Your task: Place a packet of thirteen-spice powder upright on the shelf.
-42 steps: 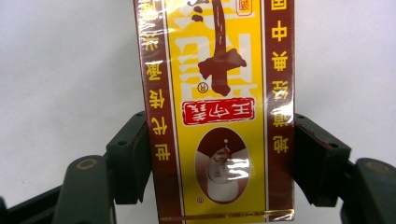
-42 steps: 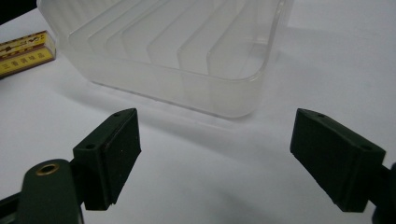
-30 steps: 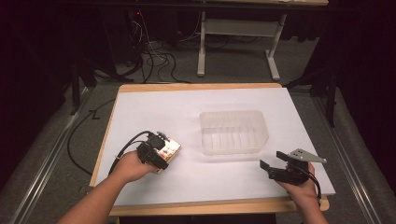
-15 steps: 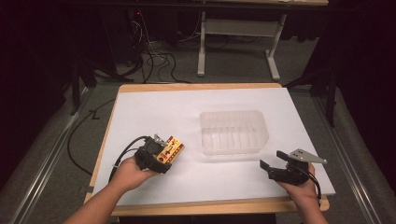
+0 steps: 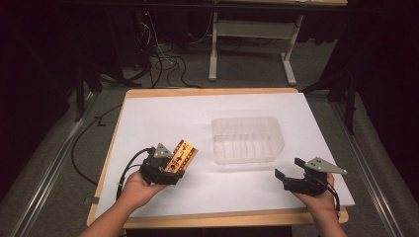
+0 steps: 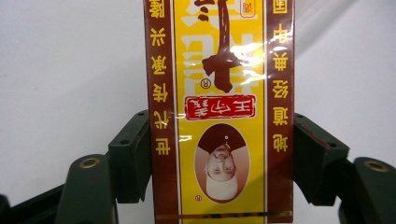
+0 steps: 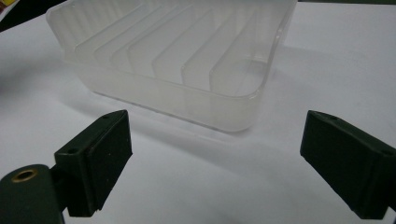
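The left tool (image 5: 170,168), at the near left of the bench (image 5: 163,118), pinches a yellow-and-maroon packet (image 6: 219,107) between its jaws, one on each long edge. The right tool (image 5: 291,178), at the near right edge, is spread wide and holds nothing. Beyond both, a clear plastic tray (image 5: 247,139) with internal dividers rests near the middle of the bench, apart from the packet.
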Motion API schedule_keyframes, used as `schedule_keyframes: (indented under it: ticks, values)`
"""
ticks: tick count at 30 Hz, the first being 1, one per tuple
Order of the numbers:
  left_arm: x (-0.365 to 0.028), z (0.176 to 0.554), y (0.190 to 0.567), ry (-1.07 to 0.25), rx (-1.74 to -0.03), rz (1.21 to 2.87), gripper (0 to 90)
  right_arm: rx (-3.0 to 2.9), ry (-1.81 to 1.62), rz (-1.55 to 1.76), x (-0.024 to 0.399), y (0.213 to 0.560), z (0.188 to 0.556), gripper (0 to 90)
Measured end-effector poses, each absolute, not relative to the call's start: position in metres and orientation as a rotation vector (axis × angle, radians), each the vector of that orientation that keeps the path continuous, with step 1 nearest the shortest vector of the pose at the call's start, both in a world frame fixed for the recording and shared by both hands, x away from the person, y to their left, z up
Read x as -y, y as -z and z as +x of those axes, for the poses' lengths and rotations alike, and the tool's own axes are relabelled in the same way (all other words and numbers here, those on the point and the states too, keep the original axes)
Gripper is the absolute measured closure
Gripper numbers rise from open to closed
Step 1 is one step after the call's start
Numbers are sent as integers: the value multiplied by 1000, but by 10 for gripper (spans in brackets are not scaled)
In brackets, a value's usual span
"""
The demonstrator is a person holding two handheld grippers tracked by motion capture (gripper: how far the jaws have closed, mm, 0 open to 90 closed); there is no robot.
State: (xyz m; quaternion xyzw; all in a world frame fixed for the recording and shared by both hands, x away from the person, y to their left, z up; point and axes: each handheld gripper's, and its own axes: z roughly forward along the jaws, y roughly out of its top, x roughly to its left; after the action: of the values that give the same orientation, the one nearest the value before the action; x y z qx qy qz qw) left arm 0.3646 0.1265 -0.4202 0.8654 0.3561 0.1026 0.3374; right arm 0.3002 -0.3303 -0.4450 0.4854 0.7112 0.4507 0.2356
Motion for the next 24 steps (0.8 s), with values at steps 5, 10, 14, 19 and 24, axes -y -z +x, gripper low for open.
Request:
schedule_keyframes:
  ticks: [5,10,14,19,24]
  values:
    - [-129,361,424,-256,-926,2208,325,-1952,-1229,1326,329,444,300,83]
    - [-129,359,428,-267,-929,2147,326,-1952,-1227,1319,328,444,300,75]
    - [-126,358,430,-267,-928,2080,326,-1953,-1230,1320,327,444,300,60]
    - [-122,358,431,-256,-918,2039,326,-1952,-1227,1318,327,444,300,52]
    - [-118,355,432,-298,-886,1998,326,-1948,-1230,1321,326,444,299,52]
